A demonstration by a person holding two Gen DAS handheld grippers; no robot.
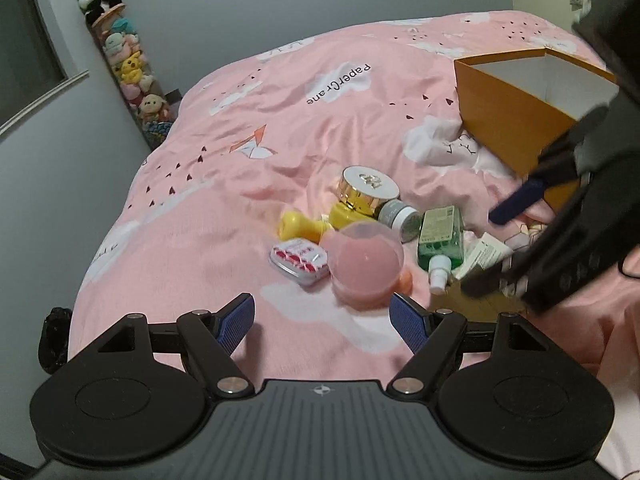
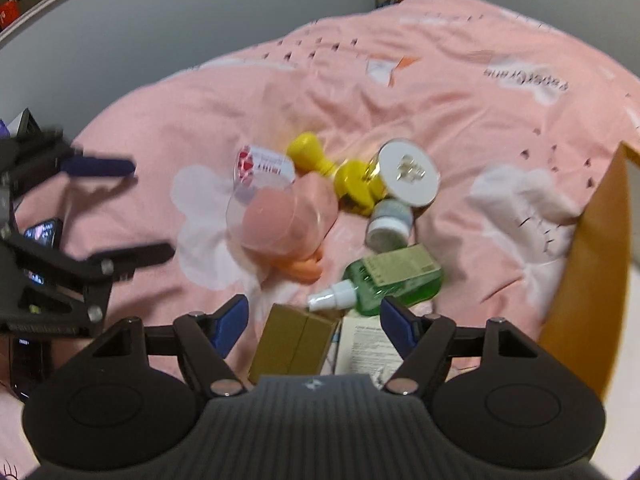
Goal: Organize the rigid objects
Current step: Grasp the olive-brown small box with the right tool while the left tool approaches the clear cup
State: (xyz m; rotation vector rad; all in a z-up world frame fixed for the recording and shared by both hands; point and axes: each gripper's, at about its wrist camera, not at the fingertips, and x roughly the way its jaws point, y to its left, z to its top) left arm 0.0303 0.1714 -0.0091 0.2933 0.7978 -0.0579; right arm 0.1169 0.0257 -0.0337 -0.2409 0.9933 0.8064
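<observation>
Both tools wide and empty, left tool (image 1: 322, 322) low before pink capsule (image 1: 362, 266), right tool (image 2: 314, 322) over gold carton (image 2: 292, 344); clutter heaped mid-bed beside open orange box (image 1: 516, 120), presumably the destination.

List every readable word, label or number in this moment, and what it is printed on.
"PaperCrane": on the pink bedcover, upside down.
Green bottle label: too small to read.
Red-and-white tin: print blurred.
Gold-rimmed jar lid: emblem, not legible.
White leaflet: text too small.
</observation>
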